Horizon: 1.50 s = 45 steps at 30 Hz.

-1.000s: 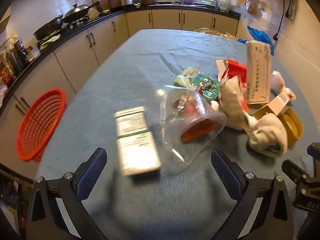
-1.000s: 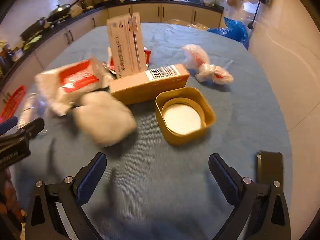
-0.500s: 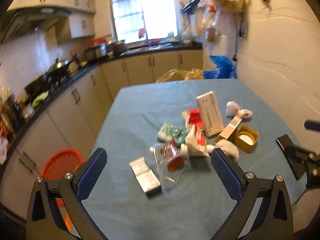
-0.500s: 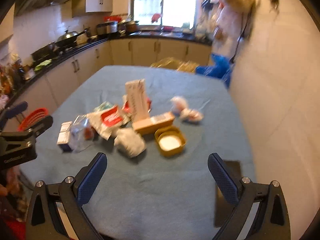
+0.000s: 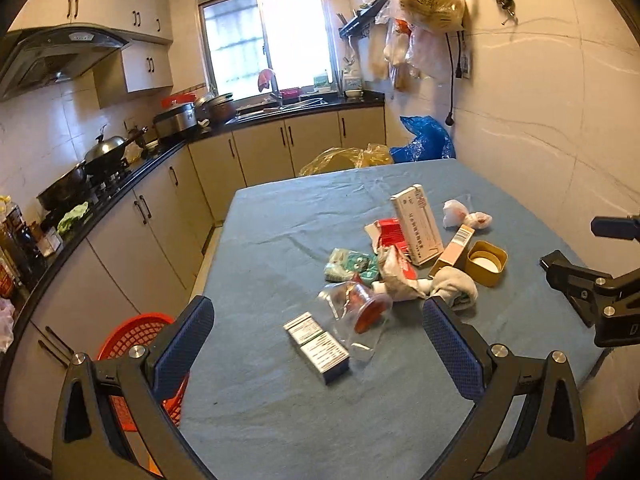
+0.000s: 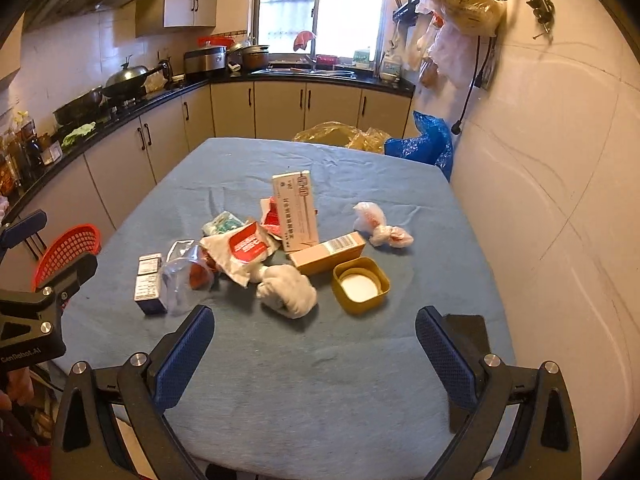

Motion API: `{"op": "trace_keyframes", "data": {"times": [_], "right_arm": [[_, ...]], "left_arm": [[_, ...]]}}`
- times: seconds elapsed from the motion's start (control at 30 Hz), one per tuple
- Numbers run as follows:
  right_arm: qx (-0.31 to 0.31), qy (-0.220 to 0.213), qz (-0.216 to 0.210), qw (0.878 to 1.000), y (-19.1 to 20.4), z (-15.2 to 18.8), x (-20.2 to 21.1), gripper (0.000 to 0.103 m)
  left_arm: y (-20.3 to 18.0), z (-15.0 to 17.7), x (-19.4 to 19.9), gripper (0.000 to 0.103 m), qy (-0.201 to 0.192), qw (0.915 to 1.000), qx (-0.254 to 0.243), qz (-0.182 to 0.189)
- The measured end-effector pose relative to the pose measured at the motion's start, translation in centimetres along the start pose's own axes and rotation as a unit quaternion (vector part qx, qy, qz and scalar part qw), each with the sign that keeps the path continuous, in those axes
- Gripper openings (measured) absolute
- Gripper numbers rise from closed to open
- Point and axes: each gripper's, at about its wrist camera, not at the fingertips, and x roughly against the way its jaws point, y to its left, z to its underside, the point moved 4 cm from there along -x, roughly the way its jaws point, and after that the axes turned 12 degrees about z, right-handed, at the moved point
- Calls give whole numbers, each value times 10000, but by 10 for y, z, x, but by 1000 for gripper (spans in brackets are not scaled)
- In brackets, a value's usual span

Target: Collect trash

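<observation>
Both grippers, left and right, spread wide, nothing held; trash pile sits ahead of the fingers on the table, basket off L finger, below table edge. Risk: clear cup slips or crushes under a pinch, and pieces overlap, so one grab may drag neighbours off.
</observation>
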Motion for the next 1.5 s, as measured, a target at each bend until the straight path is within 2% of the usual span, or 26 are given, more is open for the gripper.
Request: {"op": "trace_keyframes", "data": {"times": [0.33, 0.57, 0.73, 1.0, 1.5], "right_arm": [[72, -61, -13, 10000, 23, 2, 9, 101], [141, -177, -97, 9997, 21, -14, 6, 101], [363, -282, -284, 9985, 28, -19, 5, 101], [387, -231, -493, 9978, 29, -16, -2, 101], [379, -175, -634, 9971, 16, -1, -5, 101]], "left_arm": [[20, 10, 3, 103, 85, 9999, 55, 16], [29, 7, 10, 103, -81, 9995, 258, -167], [28, 5, 12, 103, -124, 9989, 343, -299], [25, 10, 16, 103, -62, 9982, 396, -453], [9, 20, 11, 103, 137, 9984, 338, -430]]}}
